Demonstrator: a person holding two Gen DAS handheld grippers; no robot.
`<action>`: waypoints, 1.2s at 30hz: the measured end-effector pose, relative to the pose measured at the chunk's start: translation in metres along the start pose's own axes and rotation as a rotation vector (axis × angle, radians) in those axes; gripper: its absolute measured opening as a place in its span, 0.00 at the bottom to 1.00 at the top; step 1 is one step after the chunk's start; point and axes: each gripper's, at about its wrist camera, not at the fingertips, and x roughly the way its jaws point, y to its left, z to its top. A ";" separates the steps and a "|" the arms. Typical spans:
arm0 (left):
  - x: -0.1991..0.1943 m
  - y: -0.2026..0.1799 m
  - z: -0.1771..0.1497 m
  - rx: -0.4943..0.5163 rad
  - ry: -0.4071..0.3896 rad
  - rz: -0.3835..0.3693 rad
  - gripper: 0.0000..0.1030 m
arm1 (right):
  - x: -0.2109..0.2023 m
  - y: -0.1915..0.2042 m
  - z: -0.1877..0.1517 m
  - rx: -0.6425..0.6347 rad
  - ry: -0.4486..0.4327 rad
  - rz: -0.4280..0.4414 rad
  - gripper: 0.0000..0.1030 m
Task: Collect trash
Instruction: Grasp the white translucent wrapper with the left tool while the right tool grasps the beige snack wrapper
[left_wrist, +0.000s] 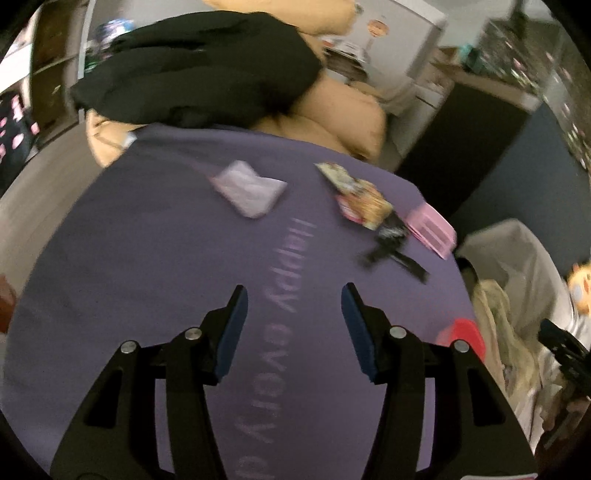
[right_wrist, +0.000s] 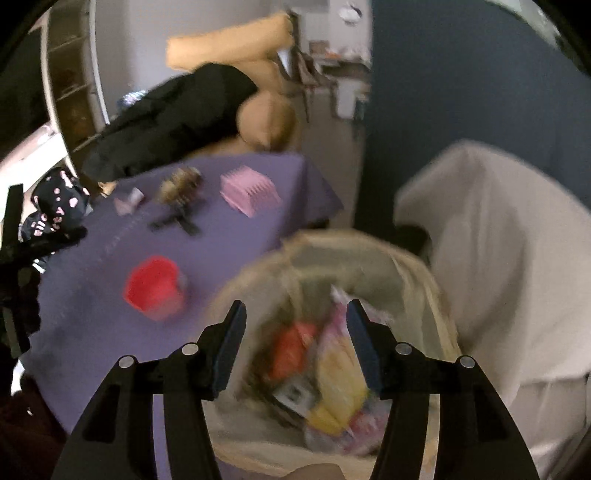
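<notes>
My left gripper (left_wrist: 293, 295) is open and empty above a purple cloth (left_wrist: 166, 277). Ahead on the cloth lie a pale crumpled wrapper (left_wrist: 249, 188), a colourful snack wrapper (left_wrist: 358, 197), a black hair clip (left_wrist: 393, 245) and a pink comb (left_wrist: 430, 225). My right gripper (right_wrist: 295, 312) is open and empty above a bin with a pale liner (right_wrist: 417, 273), which holds orange, yellow and pink wrappers (right_wrist: 332, 373). A red cup (right_wrist: 155, 286) stands on the cloth left of the bin; it also shows in the left wrist view (left_wrist: 463, 334).
A black garment (left_wrist: 199, 66) and tan cushions (left_wrist: 332, 122) lie at the far end of the cloth. A white-draped chair (right_wrist: 491, 251) stands right of the bin. A dark blue wall (right_wrist: 461, 81) is behind it. A black patterned bag (right_wrist: 55, 210) sits at left.
</notes>
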 end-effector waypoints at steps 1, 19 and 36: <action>-0.001 0.007 0.002 -0.011 -0.007 0.012 0.49 | 0.003 0.007 0.008 0.011 -0.010 0.022 0.52; 0.111 0.060 0.087 -0.079 0.076 0.019 0.47 | 0.124 0.093 0.088 -0.030 0.086 0.019 0.52; 0.094 0.039 0.071 0.097 0.147 -0.070 0.05 | 0.193 0.156 0.154 -0.112 0.128 0.143 0.52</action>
